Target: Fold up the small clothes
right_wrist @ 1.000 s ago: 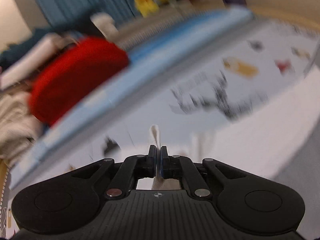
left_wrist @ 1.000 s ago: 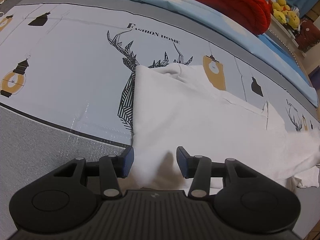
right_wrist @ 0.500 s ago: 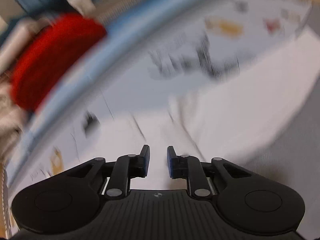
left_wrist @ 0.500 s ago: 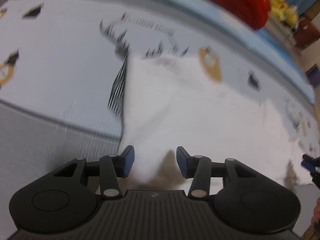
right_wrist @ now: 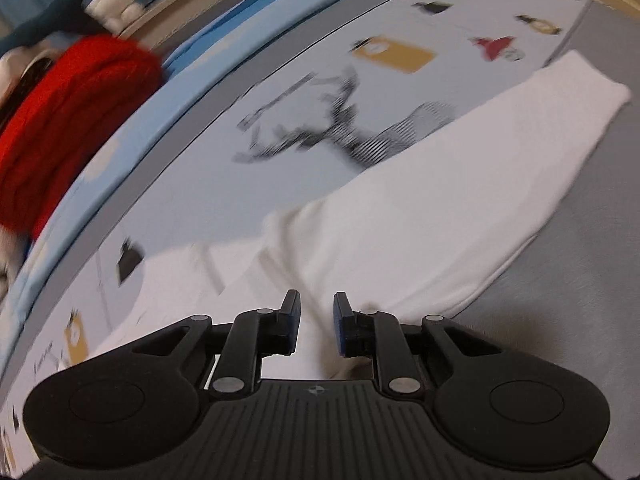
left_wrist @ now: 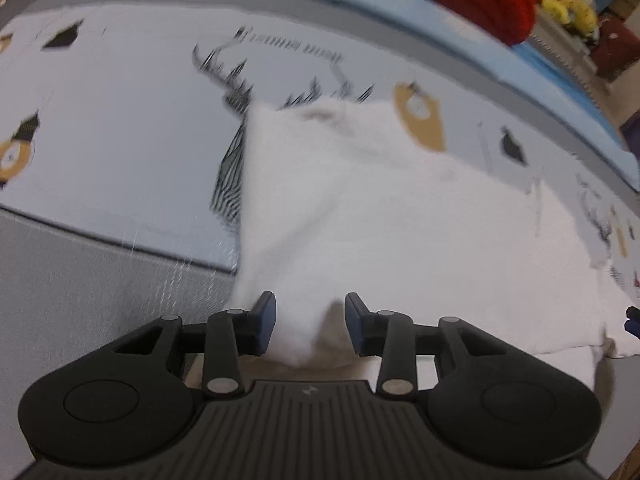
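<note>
Jaws of left gripper [left_wrist: 306, 322] and right gripper [right_wrist: 317, 322] are parted over white cotton garment [left_wrist: 380, 216] on printed bedsheet [left_wrist: 120, 128].

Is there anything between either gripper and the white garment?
Nothing visible. The white garment already bulges between the open left gripper's fingers, and the open right gripper hangs directly over its cloth.

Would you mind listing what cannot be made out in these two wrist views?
- Left wrist view: the near edge of the white garment is hidden behind the left gripper.
- Left wrist view: the lettering on the bedsheet is blurred by motion.
- Left wrist view: a dark object at the right edge is cut off.
- Right wrist view: the garment under the right gripper is hidden; the deer print is blurred.
</note>
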